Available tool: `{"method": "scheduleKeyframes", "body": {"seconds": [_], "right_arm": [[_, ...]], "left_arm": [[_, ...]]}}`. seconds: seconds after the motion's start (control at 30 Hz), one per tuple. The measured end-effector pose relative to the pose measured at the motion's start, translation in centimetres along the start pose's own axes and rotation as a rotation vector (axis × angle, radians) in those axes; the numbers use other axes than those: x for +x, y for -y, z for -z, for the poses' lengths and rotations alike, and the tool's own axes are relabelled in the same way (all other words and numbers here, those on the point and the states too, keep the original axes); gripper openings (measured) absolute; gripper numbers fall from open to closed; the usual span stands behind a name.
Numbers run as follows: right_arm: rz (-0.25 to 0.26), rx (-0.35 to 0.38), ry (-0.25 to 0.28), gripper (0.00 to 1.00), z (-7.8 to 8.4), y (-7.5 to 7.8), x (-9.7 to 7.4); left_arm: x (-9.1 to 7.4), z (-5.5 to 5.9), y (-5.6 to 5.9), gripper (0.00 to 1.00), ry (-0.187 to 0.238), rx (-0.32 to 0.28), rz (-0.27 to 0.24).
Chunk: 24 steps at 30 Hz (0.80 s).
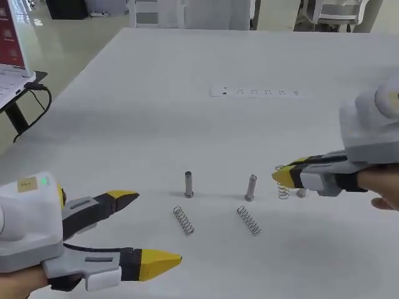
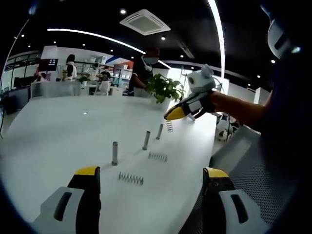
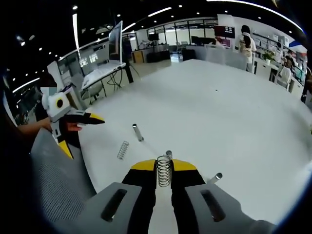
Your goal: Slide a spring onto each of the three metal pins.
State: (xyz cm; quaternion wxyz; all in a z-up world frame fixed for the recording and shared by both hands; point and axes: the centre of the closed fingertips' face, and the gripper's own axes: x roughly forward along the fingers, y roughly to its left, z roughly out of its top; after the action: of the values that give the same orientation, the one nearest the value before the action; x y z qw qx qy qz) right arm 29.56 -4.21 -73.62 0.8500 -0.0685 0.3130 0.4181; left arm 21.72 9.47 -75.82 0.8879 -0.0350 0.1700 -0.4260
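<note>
Head view: the right gripper (image 1: 278, 176) pinches a spring (image 1: 283, 192) upright, just beside the rightmost pin (image 1: 301, 194). Left gripper view: the left gripper (image 2: 151, 171), jaws wide, sits well away. Right gripper view: that pin stands just right of the spring.

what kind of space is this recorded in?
Probably an open-plan office or lab: a large white table with a power strip, a laptop at the side, a ceiling air-con unit.
</note>
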Motion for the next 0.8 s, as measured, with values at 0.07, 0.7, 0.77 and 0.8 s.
{"method": "scheduleKeyframes", "body": {"seconds": [0.07,0.7,0.77,0.8], "right_arm": [[-0.015,-0.013,0.023,0.08,-1.0,-1.1,-0.2],[-0.199,-0.080,0.178,0.08,-7.2,-10.2,-1.3],[-0.212,-0.076,0.194,0.08,-7.7,-10.7,-1.5],[-0.215,-0.076,0.196,0.08,-7.8,-10.9,-1.5]], "left_arm": [[0.1,-1.0,0.3,0.82,0.020,0.006,0.009],[2.2,-8.3,4.5,0.60,0.119,0.096,0.178],[2.3,-8.9,4.7,0.57,0.124,0.094,0.187],[2.4,-9.0,4.8,0.54,0.123,0.092,0.191]]}}
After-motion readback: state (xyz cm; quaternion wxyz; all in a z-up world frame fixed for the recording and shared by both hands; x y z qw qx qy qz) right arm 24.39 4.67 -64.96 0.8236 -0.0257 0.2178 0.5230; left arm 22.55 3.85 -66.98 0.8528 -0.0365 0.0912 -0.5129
